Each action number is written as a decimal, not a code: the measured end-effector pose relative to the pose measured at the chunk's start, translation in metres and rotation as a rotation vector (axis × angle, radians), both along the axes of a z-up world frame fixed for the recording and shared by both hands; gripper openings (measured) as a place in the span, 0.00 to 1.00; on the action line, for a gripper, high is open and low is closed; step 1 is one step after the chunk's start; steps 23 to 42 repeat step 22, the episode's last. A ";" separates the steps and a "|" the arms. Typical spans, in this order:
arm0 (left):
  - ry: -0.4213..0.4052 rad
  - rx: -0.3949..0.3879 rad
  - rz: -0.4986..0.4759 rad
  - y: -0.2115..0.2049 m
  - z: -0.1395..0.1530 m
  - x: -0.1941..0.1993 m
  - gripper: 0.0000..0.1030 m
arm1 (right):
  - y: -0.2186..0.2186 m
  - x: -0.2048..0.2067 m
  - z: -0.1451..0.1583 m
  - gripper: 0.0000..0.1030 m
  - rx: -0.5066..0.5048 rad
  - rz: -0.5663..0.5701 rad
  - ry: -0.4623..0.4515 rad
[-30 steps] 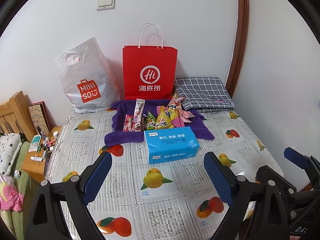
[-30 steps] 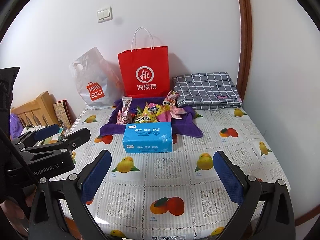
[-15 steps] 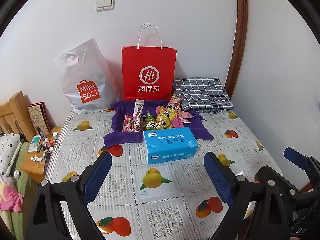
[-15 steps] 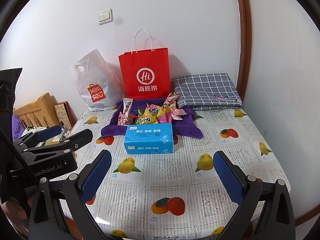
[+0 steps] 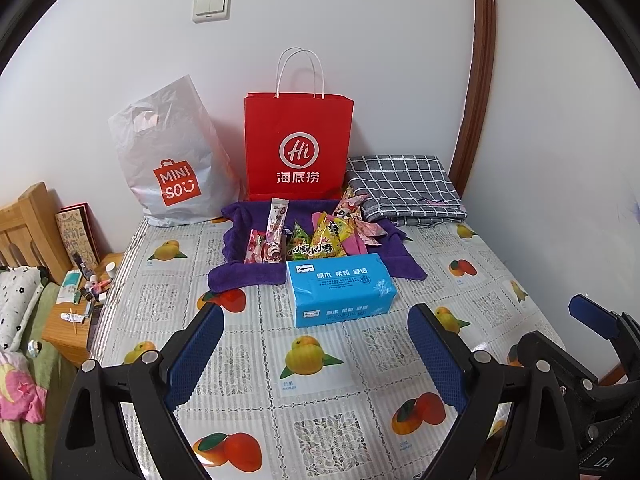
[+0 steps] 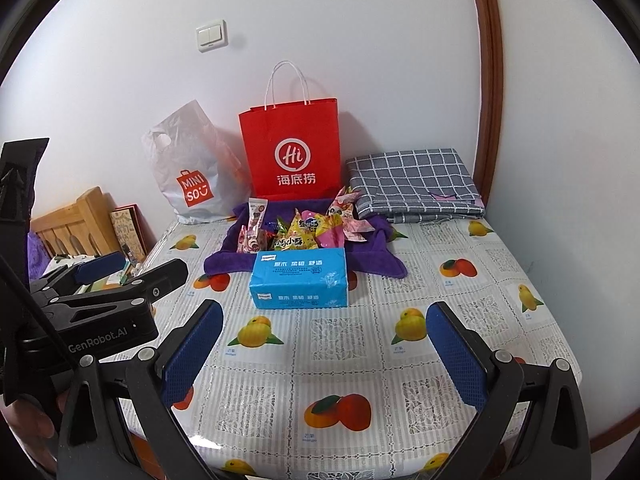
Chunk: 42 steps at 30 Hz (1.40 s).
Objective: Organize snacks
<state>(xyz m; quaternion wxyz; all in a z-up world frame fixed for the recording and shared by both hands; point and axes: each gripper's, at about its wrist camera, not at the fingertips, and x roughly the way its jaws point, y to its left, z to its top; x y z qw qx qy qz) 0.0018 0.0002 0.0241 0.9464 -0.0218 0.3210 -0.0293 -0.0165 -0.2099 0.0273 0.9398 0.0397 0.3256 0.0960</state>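
Observation:
Several snack packets [image 5: 312,236] lie in a heap on a purple towel [image 5: 248,276] at the back of the table; they also show in the right wrist view [image 6: 296,232]. A red paper bag [image 5: 298,148] stands behind them against the wall, and a grey Miniso plastic bag [image 5: 172,164] to its left. My left gripper [image 5: 316,344] is open and empty, held above the near part of the table. My right gripper [image 6: 326,340] is open and empty too, to the right of the left one.
A blue tissue pack [image 5: 340,290] lies in front of the towel. A folded grey checked cloth [image 5: 404,184] sits at the back right. The table [image 5: 320,400] has a fruit-print cover. A wooden nightstand with small bottles [image 5: 80,300] is at the left.
Both grippers have drifted slightly; the views shifted a little. Nothing on the table has moved.

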 end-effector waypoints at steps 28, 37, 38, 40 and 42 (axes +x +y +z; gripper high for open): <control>-0.009 0.000 0.000 0.000 0.000 -0.003 0.91 | 0.001 -0.002 -0.001 0.97 0.016 -0.002 -0.002; -0.009 0.000 0.000 0.000 0.000 -0.003 0.91 | 0.001 -0.002 -0.001 0.97 0.016 -0.002 -0.002; -0.009 0.000 0.000 0.000 0.000 -0.003 0.91 | 0.001 -0.002 -0.001 0.97 0.016 -0.002 -0.002; -0.009 0.000 0.000 0.000 0.000 -0.003 0.91 | 0.001 -0.002 -0.001 0.97 0.016 -0.002 -0.002; -0.009 0.000 0.000 0.000 0.000 -0.003 0.91 | 0.001 -0.002 -0.001 0.97 0.016 -0.002 -0.002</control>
